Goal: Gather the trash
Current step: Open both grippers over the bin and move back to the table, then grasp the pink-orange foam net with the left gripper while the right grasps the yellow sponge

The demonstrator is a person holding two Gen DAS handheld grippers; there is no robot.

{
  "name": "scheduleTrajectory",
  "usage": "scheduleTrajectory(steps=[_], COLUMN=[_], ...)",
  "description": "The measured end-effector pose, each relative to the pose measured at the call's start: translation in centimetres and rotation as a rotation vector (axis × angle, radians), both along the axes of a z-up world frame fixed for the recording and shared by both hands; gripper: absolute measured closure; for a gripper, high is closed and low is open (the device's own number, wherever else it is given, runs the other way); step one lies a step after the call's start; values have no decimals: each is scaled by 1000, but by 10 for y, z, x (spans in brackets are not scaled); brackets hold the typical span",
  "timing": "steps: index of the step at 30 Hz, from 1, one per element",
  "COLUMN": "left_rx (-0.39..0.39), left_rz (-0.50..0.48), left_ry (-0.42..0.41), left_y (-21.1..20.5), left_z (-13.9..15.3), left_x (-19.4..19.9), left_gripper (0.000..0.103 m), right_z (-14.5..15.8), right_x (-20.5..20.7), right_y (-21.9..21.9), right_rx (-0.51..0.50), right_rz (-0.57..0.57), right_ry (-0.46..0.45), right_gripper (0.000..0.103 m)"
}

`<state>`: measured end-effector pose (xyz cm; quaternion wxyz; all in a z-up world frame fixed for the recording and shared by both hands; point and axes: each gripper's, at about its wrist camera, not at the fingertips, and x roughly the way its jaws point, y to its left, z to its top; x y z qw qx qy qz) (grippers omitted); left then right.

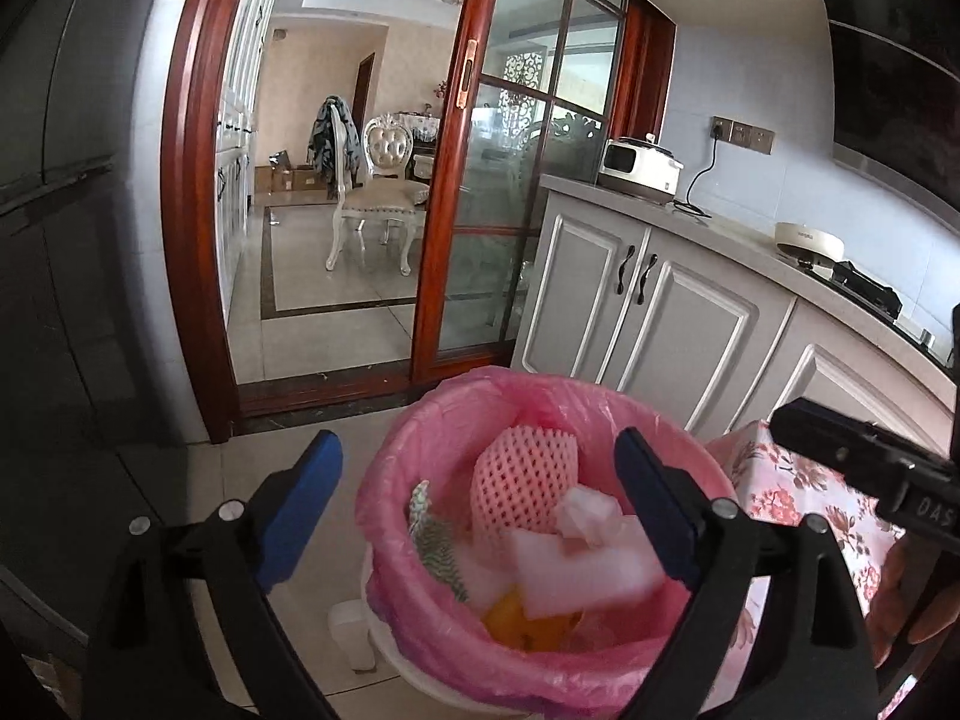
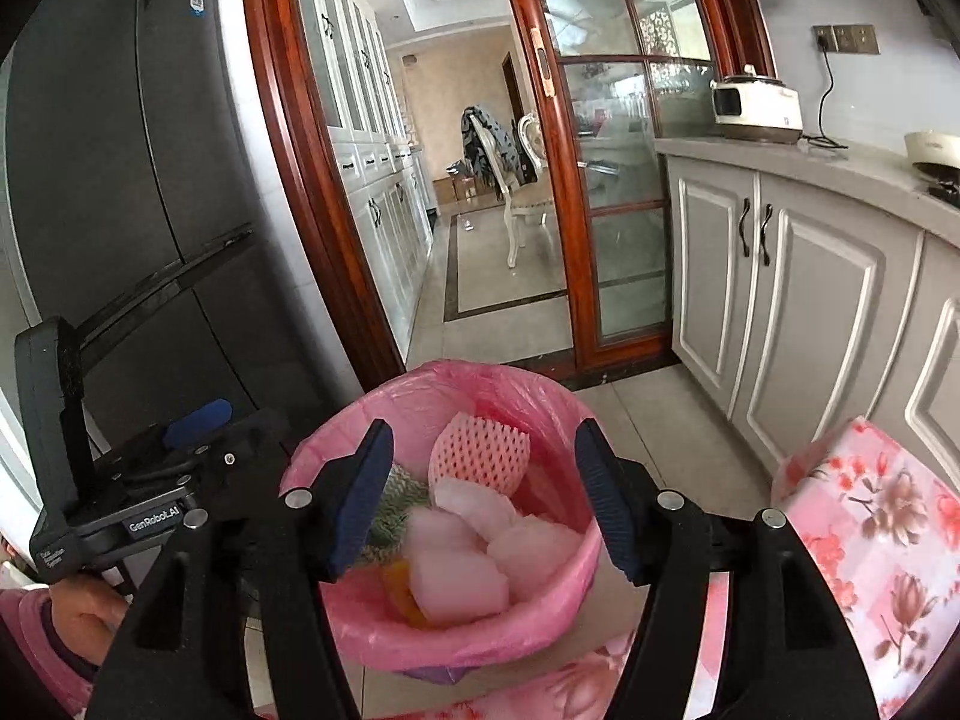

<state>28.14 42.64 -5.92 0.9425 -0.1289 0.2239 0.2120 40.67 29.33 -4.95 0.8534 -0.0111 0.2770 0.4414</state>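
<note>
Though the bin (image 2: 444, 516) on the floor already holds foam netting (image 2: 480, 453), white scraps and orange peel inside its pink liner (image 1: 414, 480), both tools hover above it with fingers spread and empty. The right gripper (image 2: 483, 501) looks nearer, its opening centred over the rim; the left gripper (image 1: 480, 510) sits off to the bin's left side.

"GenRobot.AI" on the left gripper (image 2: 198, 417) body; blurred "DAS" on the right gripper's housing (image 1: 864, 462).
</note>
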Motion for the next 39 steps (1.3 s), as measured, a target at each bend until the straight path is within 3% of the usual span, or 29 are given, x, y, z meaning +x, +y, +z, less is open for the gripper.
scheduleTrajectory(steps=[4,7,9,12,17,28,34,39], left_rx=[8,21,21,43,91,34,99,81], left_rz=[19,24,11,-12,-38,-272,-410,-479], left_ry=[-12,-37,-50,-52,-53,-54,-38,-26], left_y=[-11,-28,-39,-63,-109,-229,-305,-347], left_z=[8,23,32,42,51,43,35,24], left_x=[-24,-48,-63,-83,-116,-150,-156,-147], left_gripper=[5,5,5,5,5,5,5,5], right_z=[11,26,36,49,59,55,39,25], right_x=[-24,-47,-67,-93,-142,-230,-261,-271], right_y=[-16,-34,-50,-74,-133,-268,-332,-368], right_rx=[-3,-8,-8,-7,19,19,28,14], right_rz=[-15,-25,-29,-51,-121,-309,-425,-489], right_ry=[-13,-47,-63,-98,-125,-168,-157,-146], right_gripper=[42,40,32,28,24,23,22,21])
